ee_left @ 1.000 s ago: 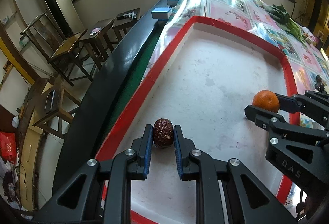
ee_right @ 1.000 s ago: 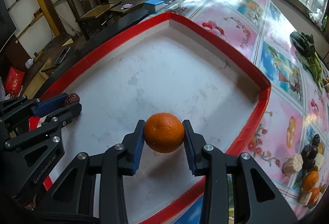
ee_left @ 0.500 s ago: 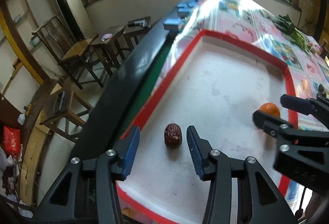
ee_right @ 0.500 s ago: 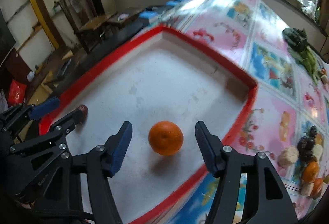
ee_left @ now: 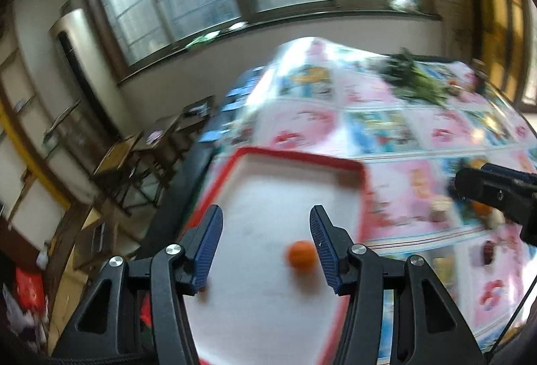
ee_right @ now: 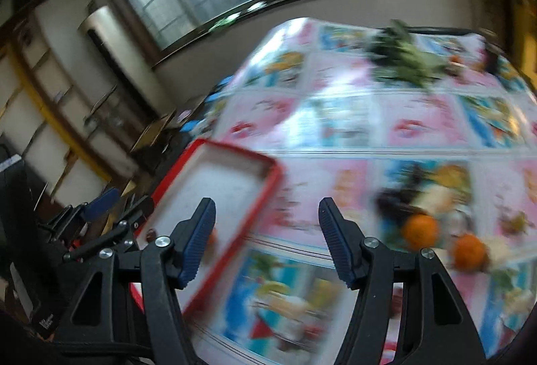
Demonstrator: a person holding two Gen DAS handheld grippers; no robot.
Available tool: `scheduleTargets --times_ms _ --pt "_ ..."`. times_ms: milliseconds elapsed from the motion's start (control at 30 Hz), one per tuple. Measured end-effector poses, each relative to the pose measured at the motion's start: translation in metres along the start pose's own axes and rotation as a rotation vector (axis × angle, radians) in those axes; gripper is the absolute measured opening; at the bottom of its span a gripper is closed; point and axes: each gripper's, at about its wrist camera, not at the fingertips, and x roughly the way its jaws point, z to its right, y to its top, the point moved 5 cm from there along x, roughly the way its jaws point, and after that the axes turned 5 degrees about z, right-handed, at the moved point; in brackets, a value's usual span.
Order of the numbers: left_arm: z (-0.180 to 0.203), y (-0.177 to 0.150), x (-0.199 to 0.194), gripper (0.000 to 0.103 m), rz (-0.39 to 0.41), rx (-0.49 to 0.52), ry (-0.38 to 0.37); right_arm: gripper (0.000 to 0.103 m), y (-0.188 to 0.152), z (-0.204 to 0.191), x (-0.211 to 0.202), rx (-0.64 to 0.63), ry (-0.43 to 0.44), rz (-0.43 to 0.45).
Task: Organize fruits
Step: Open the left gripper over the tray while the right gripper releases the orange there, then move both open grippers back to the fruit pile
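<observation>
Both views are blurred by motion. The red-rimmed white tray [ee_left: 360,194] holds an orange [ee_left: 301,260] near its right side. My left gripper [ee_left: 265,242] hangs open above the tray with nothing between its fingers. In the right wrist view the tray [ee_right: 268,187] lies to the left, with a dark red date [ee_right: 151,233] at its near corner and the orange [ee_right: 212,238] half hidden behind a finger. My right gripper [ee_right: 268,230] is open and empty over the tablecloth. A heap of loose fruit with two oranges [ee_right: 421,230] lies to its right.
A flowered plastic tablecloth [ee_right: 352,123] covers the table. Green leafy vegetables [ee_right: 402,63] lie at the far end. A dark fruit [ee_left: 488,252] sits on the cloth right of the tray. Chairs and small tables [ee_left: 134,157] stand beyond the left edge.
Both grippers opened, leaving the date and the orange in the tray. Both then rose and drew back, and the right one swung right toward the fruit heap.
</observation>
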Motion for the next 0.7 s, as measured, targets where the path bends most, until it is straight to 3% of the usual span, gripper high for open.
scheduleTargets --times_ms 233,333,400,567,700 --pt "0.074 0.002 -0.011 0.061 -0.029 0.063 -0.147 0.065 -0.01 0.071 -0.042 0.071 -0.125 0.018" --pt "0.098 -0.005 -0.002 0.061 -0.116 0.046 -0.341 0.065 -0.02 0.106 -0.057 0.058 -0.209 0.019" --pt "0.114 -0.011 0.001 0.061 -0.151 0.082 -0.416 0.065 -0.027 0.133 -0.066 0.064 -0.245 0.012" --pt "0.156 -0.029 0.001 0.061 -0.164 0.28 -0.537 0.058 -0.046 0.178 -0.085 0.047 -0.254 -0.005" --pt "0.174 -0.042 0.0 0.061 -0.202 0.29 -0.644 0.055 -0.054 0.185 -0.085 0.007 -0.241 -0.025"
